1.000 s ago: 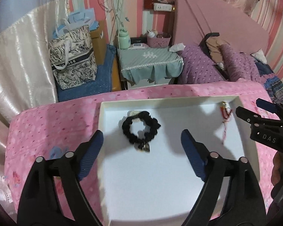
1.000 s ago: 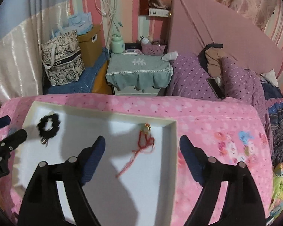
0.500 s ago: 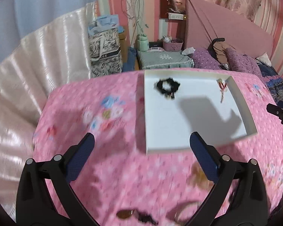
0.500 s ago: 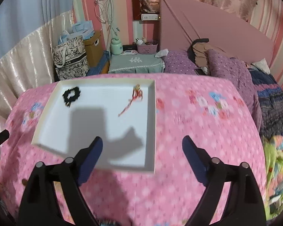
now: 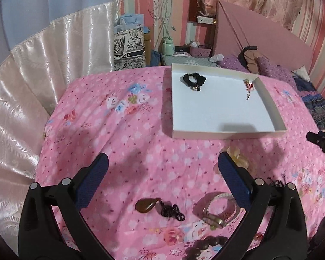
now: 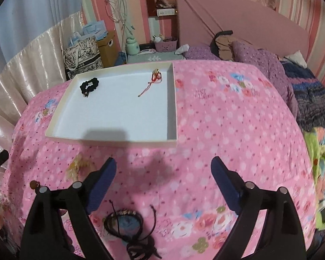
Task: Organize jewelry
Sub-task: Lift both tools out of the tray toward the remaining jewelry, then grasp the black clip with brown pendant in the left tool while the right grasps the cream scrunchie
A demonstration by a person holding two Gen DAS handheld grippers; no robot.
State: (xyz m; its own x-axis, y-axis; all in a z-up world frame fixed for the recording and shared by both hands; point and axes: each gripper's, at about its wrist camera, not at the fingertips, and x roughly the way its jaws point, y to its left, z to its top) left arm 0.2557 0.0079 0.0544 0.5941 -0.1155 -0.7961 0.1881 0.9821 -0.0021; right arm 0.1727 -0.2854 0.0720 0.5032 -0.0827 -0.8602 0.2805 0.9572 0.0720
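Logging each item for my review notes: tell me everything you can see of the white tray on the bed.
The white tray is a shallow, square, open box with low cream walls and a pale flat floor; it looks like cardboard. It lies flat on the pink flowered bedspread, beyond both tongs, which do not touch it. Inside, near the far edge, lie a black scrunchie towards the left corner and a red string charm near the right wall. The rest of the floor is bare, apart from a shadow at the near edge.

You see a matt white tray (image 5: 268, 106) on soft printed cloth bedding (image 5: 119, 134), beside a glossy satin curtain (image 5: 43, 60) and a polished brown pendant (image 5: 146, 204).
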